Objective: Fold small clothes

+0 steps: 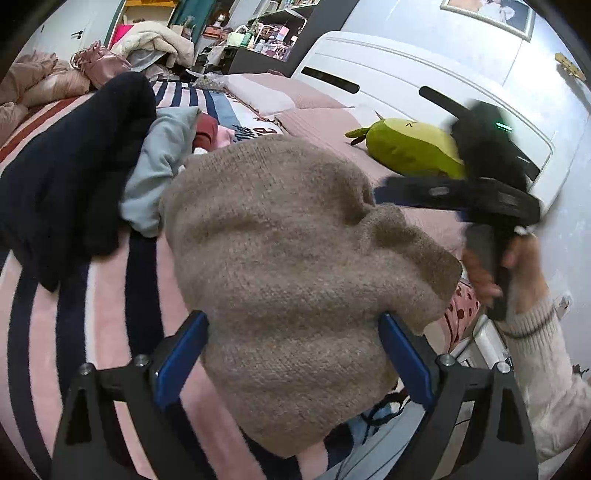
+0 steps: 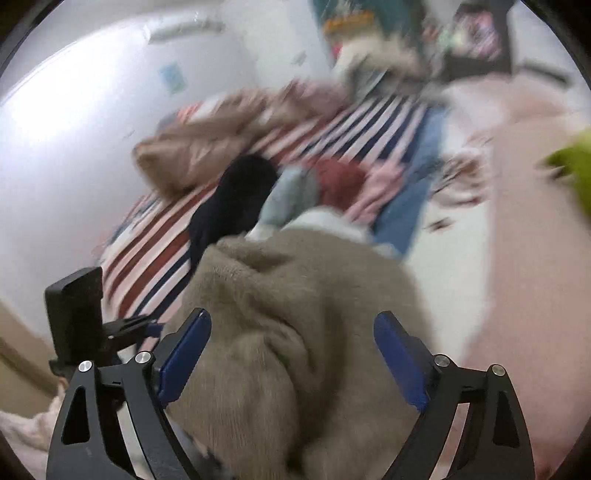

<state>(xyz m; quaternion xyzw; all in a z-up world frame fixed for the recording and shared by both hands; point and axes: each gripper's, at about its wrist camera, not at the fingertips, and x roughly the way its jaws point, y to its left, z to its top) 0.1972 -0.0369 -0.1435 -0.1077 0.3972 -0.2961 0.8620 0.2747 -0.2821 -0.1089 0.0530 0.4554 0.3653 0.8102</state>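
A tan knitted garment [image 1: 295,258] lies bunched on the striped pink blanket [image 1: 110,295]. My left gripper [image 1: 291,354] is low over its near end, open wide, with the knit bulging up between the blue pads and no squeeze visible. In the blurred right wrist view the same tan garment [image 2: 295,314] sits under my right gripper [image 2: 291,354], whose jaws stand open with a gap to the cloth on both sides. From the left wrist view, the right gripper [image 1: 391,194] hovers at the garment's far right edge, held by a hand [image 1: 524,266] in a cream sleeve.
A dark navy garment [image 1: 74,177], a pale blue one [image 1: 159,173] and red and pink pieces [image 1: 210,133] lie piled to the left. A green plush toy [image 1: 410,147] rests by the white headboard [image 1: 406,70]. Pink bedding [image 1: 40,81] and cluttered shelves [image 1: 266,33] lie beyond.
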